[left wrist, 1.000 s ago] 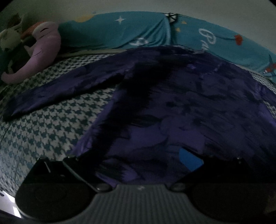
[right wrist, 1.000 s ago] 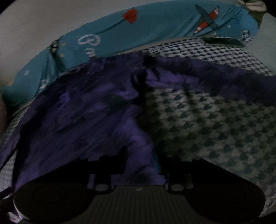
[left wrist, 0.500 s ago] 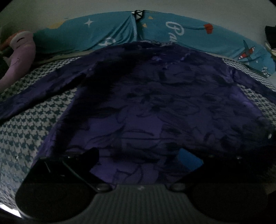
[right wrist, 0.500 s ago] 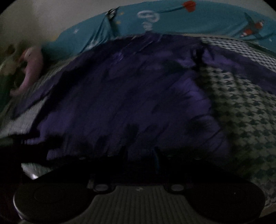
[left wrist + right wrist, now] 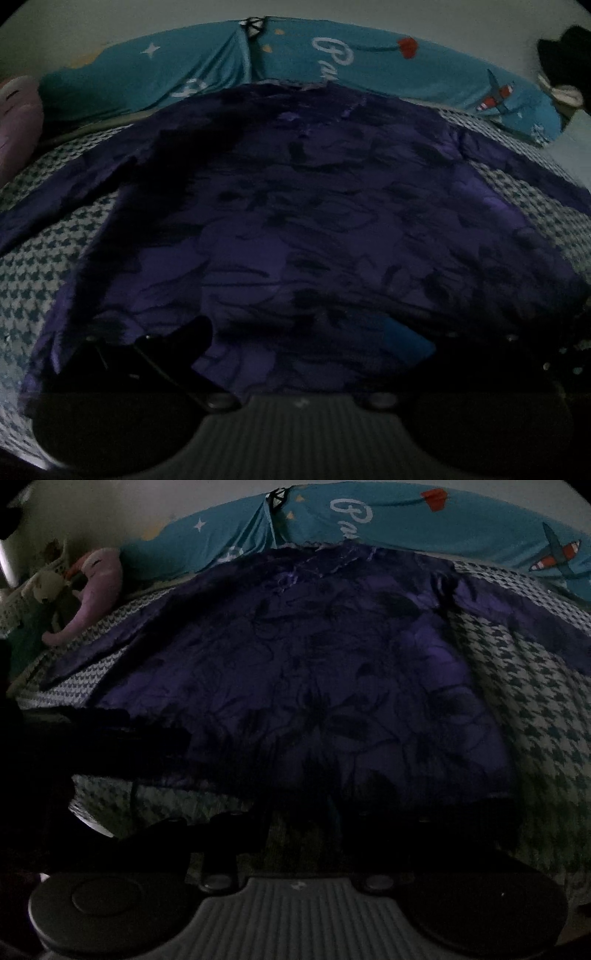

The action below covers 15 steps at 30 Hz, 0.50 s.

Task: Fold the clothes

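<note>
1. Nearest, in the left wrist view, our left gripper (image 5: pixel 310 343) hangs over the near hem of a purple shirt (image 5: pixel 314 221). Its two dark fingers stand apart, one (image 5: pixel 184 343) at the left, the other with a blue pad (image 5: pixel 406 341) at the right. Purple cloth fills the gap; whether the pads press on it we cannot tell in this dim light.
2. In the right wrist view, our right gripper (image 5: pixel 306 819) sits at the shirt's (image 5: pixel 332 686) near edge. Its fingers are lost in shadow, so we cannot tell whether they grip the hem.
3. The shirt lies spread flat on a bed with a houndstooth cover (image 5: pixel 40 266), front or back up we cannot say. It carries a dark floral print.
4. One sleeve (image 5: pixel 66 188) runs out to the left across the cover; the other sleeve (image 5: pixel 524 616) runs out to the right.
5. The collar end lies farthest from us, touching or just beside a long teal pillow (image 5: pixel 192 70) printed with stars, white lettering and a plane.
6. Far left, a pink plush toy (image 5: pixel 98 587) lies beside a pale plush toy (image 5: pixel 46 583), against the wall.
</note>
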Each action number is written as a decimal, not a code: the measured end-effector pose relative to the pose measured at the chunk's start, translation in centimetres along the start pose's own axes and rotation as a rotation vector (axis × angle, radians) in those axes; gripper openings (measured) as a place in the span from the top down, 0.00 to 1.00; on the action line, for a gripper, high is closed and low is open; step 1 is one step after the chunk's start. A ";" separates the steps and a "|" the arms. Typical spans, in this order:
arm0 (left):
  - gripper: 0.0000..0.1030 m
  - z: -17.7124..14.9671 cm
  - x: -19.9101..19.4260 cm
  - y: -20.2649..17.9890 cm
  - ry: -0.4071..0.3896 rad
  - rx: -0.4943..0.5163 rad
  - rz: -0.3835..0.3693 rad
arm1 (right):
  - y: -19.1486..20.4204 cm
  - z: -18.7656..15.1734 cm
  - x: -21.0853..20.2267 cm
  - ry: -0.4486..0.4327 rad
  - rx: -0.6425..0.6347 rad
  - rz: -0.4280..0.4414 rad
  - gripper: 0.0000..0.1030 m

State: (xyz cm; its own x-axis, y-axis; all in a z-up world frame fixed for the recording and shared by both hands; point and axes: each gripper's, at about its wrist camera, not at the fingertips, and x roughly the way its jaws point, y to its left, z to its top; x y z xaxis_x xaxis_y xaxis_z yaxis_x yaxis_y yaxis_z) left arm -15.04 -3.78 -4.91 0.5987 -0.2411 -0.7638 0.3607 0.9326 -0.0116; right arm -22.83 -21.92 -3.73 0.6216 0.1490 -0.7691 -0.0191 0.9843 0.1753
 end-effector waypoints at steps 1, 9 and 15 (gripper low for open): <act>0.00 -0.1 0.2 -0.4 0.006 0.010 -0.001 | -0.3 -0.1 -0.2 -0.003 0.014 0.002 0.68; 0.00 -0.7 0.5 -1.3 0.017 0.029 0.021 | -3.6 -0.6 -4.5 -0.173 0.161 -0.032 0.67; 0.00 -0.8 0.4 -1.2 0.019 0.033 0.022 | -7.5 -0.5 -5.4 -0.215 0.381 -0.183 0.66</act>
State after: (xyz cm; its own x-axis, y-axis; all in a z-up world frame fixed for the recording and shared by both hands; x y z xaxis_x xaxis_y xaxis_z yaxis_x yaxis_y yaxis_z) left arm -15.83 -4.81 -5.76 0.5934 -0.2157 -0.7755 0.3714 0.9281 0.0261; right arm -26.46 -30.06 -1.21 0.7369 -0.0862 -0.6705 0.3695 0.8819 0.2928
